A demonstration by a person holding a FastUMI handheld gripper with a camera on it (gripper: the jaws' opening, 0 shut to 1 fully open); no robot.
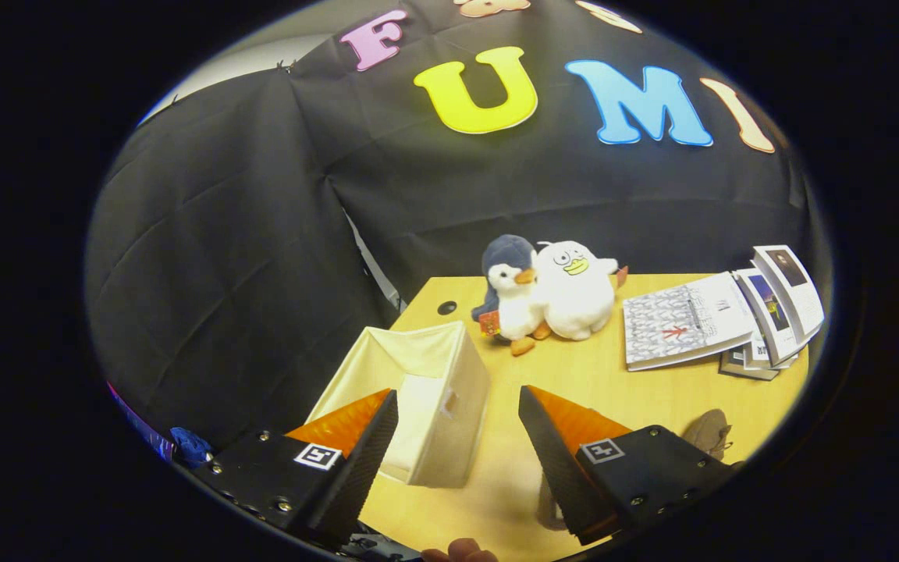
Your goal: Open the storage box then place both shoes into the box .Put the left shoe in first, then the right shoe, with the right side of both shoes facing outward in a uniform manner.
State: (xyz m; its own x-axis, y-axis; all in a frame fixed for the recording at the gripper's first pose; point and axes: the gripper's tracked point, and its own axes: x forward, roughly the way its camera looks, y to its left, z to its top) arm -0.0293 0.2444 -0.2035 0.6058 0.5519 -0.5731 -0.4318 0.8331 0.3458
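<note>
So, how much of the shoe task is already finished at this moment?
Done: the storage box stands open on the table, and looks empty. In hand: nothing; the gripper is open above the table, the box just ahead. Left: both shoes; one shoe lies beside the right finger.

The gripper (457,445) hangs above the table's near edge with its fingers (360,460) spread wide apart, pressing on nothing. A fingertip of the person's hand (461,552) shows just below, between the fingers.
</note>
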